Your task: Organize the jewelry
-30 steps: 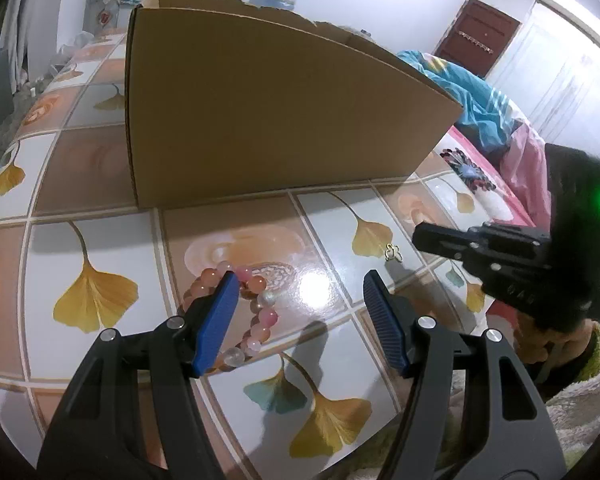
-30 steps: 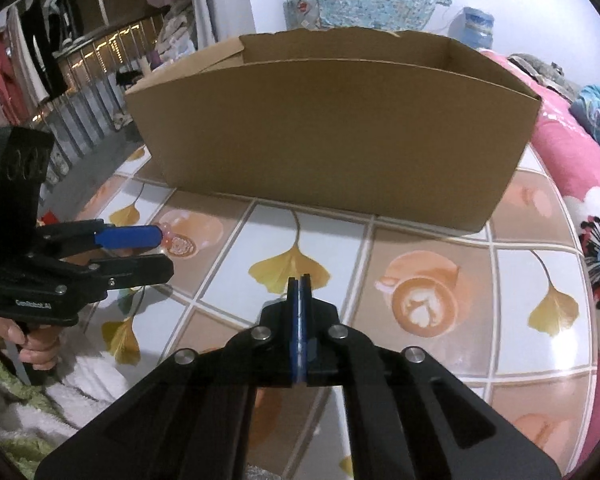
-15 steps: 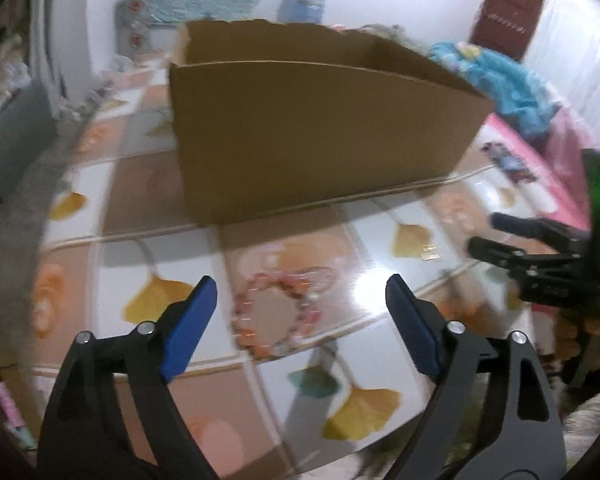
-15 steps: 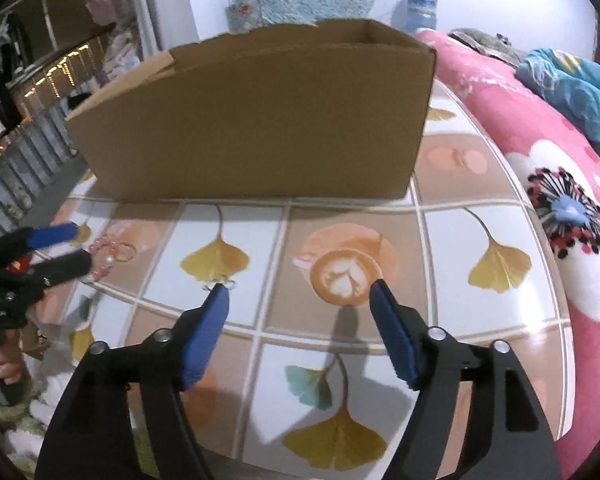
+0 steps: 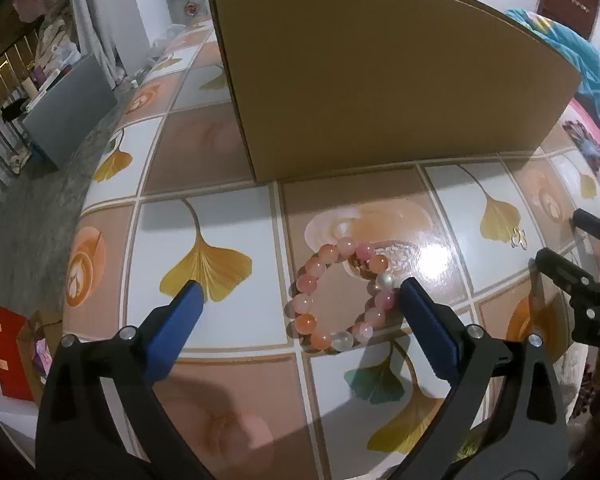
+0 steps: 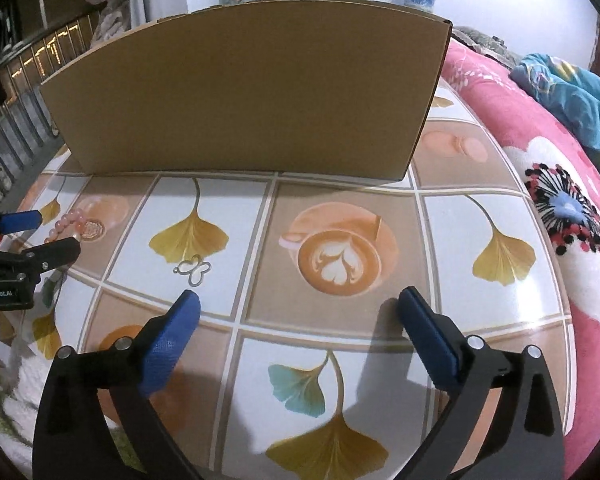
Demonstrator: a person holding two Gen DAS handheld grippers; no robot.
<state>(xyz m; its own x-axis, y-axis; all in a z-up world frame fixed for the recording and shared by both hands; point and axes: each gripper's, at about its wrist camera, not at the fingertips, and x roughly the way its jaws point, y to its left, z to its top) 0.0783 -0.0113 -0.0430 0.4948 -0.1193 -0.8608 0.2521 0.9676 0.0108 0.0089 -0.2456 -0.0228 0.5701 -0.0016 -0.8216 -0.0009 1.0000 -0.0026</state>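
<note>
A bracelet of pink, orange and clear beads [image 5: 340, 292] lies on the tiled tabletop [image 5: 204, 224]; it also shows in the right wrist view [image 6: 66, 222]. My left gripper [image 5: 296, 300] is open, its fingers on either side of the bracelet, the right pad [image 5: 424, 328] close to the beads. A small silver butterfly pendant [image 6: 193, 270] lies on the table; it also shows in the left wrist view [image 5: 519, 237]. My right gripper [image 6: 298, 302] is open and empty, just short of the pendant, which lies ahead of its left pad [image 6: 172, 336]. A cardboard box [image 5: 380, 76] stands behind both items.
The box [image 6: 252, 96] fills the back of the table. A pink flowered blanket [image 6: 560, 208] lies to the right of the table, with blue cloth [image 6: 572, 92] beyond. A grey box [image 5: 68, 108] and red packaging [image 5: 8, 352] are on the floor to the left.
My left gripper has opened wide and come down around the bracelet. My right gripper was shut a second ago and has opened; the pendant now lies on the table ahead of it.
</note>
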